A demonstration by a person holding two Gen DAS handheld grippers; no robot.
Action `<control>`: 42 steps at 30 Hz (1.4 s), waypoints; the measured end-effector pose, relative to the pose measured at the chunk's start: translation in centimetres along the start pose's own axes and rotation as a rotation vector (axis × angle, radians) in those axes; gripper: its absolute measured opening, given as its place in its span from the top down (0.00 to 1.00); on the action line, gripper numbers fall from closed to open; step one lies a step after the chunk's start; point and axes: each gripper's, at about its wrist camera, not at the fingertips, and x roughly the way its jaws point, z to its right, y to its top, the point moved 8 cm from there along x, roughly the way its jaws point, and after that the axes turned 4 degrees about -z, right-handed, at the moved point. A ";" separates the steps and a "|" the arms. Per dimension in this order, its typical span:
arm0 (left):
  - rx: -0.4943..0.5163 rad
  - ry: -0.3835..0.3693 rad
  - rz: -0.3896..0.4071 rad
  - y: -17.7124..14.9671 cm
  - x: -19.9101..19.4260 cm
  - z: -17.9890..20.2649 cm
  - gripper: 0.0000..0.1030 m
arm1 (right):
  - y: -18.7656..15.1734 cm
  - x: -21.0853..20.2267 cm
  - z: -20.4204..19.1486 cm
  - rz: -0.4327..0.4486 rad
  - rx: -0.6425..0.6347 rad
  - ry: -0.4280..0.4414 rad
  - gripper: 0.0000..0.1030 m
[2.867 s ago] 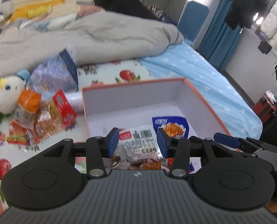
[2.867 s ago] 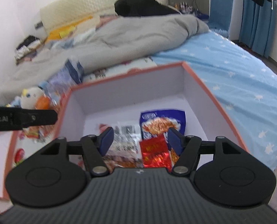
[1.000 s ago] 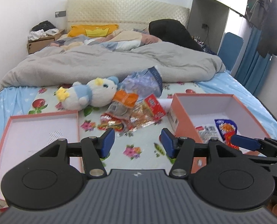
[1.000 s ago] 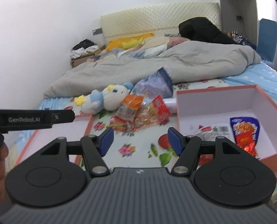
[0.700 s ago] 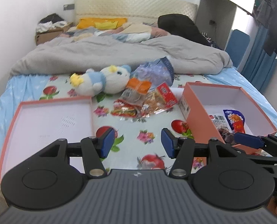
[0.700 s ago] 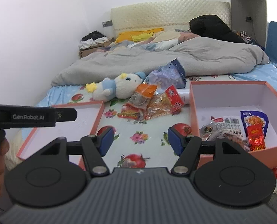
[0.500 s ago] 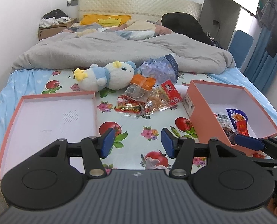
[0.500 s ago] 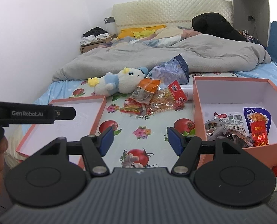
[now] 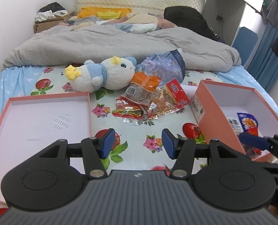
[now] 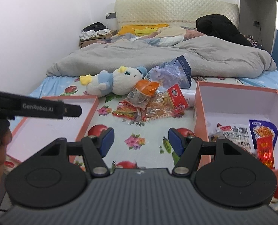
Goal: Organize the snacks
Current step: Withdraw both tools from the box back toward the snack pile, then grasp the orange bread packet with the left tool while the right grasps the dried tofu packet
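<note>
A pile of snack packets (image 9: 150, 99) lies on the flowered sheet mid-bed; it also shows in the right wrist view (image 10: 150, 103). An orange box (image 9: 210, 101) at the right holds several packets, among them a blue one (image 10: 263, 129) and a white one (image 10: 234, 133). Its lid (image 9: 45, 97) lies open side up at the left. My left gripper (image 9: 136, 143) is open and empty above the sheet, short of the pile. My right gripper (image 10: 140, 140) is open and empty, between lid and box.
A plush toy (image 9: 101, 75) and a blue tissue pack (image 9: 165, 65) lie behind the snack pile. A grey duvet (image 9: 101, 43) covers the far half of the bed. The left gripper's body (image 10: 36, 108) reaches in over the lid (image 10: 51, 121).
Both grippers have pulled back out of the box and away from the bed, staying open and empty. The whole bed, lid and snack pile have come into view.
</note>
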 end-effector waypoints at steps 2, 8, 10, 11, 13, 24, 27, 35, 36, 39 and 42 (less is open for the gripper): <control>-0.004 0.001 -0.013 0.2 1.4 -0.4 0.41 | 0.3 1.0 0.2 0.002 -0.002 0.000 0.36; 0.016 0.014 -0.031 1.5 5.9 -1.5 0.37 | 0.7 5.0 0.8 0.004 -0.022 -0.015 0.36; 0.045 0.017 -0.033 2.0 7.3 -1.5 0.37 | 0.5 6.6 0.7 -0.016 -0.027 -0.010 0.36; 0.060 0.025 -0.032 2.2 8.0 -1.5 0.36 | 0.4 7.2 0.6 -0.019 -0.036 -0.005 0.36; 0.075 0.028 -0.035 2.5 9.5 -1.6 0.35 | 0.0 8.5 0.5 -0.033 -0.053 -0.015 0.36; 0.153 0.020 -0.095 4.8 17.5 -2.5 0.32 | 0.7 15.6 1.0 -0.071 -0.060 -0.012 0.36; 0.161 -0.003 -0.102 5.8 19.6 -2.7 0.32 | 1.1 17.4 0.8 -0.076 -0.081 0.012 0.36; 0.152 -0.044 -0.098 8.4 25.0 -3.3 0.15 | 1.7 22.6 1.0 -0.116 -0.140 -0.004 0.21; 0.155 -0.050 -0.092 8.7 25.5 -3.3 0.13 | 1.7 23.1 1.1 -0.118 -0.144 -0.001 0.20; 0.179 -0.076 -0.083 9.6 27.1 -2.9 0.11 | 1.9 24.6 1.6 -0.114 -0.162 -0.042 0.14; 0.216 -0.124 -0.097 10.1 28.5 -1.9 0.11 | 2.2 25.7 2.1 -0.094 -0.152 -0.039 0.14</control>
